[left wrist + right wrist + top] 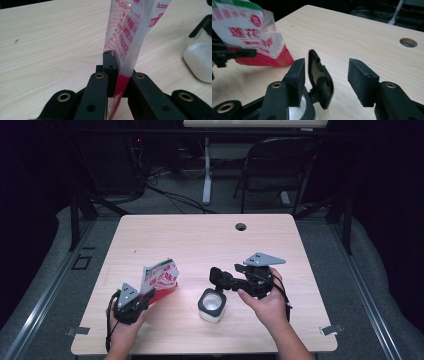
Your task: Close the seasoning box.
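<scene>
A pale wood-grain surface (200, 240) stands in a dim room, lit from above while the space around it falls into near darkness. A round cable hole (241, 226) sits near its far edge. Grey carpet floor (180, 205) spreads beyond it, with black cables (170, 195) trailing across. A black folding chair (277, 165) stands at the far right, and beside it a white desk leg (207, 170) rises to a light tabletop (255, 123). Metal rails (45, 290) run along the floor on the left and right.
</scene>
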Available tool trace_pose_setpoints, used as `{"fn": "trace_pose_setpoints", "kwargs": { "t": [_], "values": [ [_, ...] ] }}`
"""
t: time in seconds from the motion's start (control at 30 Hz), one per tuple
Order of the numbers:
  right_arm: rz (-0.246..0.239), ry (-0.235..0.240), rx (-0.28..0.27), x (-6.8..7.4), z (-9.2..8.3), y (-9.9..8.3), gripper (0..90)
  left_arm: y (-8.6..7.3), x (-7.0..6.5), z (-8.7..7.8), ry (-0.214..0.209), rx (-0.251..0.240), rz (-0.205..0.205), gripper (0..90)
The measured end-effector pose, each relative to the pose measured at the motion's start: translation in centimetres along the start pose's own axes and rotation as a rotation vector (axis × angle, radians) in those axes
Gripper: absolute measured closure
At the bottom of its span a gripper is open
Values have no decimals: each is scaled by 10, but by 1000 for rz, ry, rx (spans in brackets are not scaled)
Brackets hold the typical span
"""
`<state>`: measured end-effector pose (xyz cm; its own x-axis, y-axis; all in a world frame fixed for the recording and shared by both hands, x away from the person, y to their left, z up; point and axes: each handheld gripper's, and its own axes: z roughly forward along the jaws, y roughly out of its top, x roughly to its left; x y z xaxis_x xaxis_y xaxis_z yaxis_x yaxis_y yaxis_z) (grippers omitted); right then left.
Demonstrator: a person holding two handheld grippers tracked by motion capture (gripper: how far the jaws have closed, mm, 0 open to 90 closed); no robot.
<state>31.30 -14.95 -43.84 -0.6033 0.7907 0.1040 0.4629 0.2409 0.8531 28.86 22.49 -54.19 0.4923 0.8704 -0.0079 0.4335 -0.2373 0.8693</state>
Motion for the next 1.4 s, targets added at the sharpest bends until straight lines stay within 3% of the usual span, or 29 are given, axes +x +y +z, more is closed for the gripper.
{"fn": "trace_pose_setpoints", "kwargs": {
  "t": [0.33,0.5,0.97,1.13,1.4],
  "values": [
    [25,15,74,-14,17,-13,446,-2,20,-12,73,-24,-64,884],
    [19,34,77,-15,22,-15,449,-6,27,-18,109,-24,-89,885],
    [-1,61,116,-13,31,-19,561,-17,44,-27,189,-33,-160,886],
    [-24,62,140,-11,33,-19,631,-19,44,-26,200,-30,-156,884],
    [-68,65,153,-8,32,-20,787,-18,38,-27,203,-27,-113,855]
  ]
}}
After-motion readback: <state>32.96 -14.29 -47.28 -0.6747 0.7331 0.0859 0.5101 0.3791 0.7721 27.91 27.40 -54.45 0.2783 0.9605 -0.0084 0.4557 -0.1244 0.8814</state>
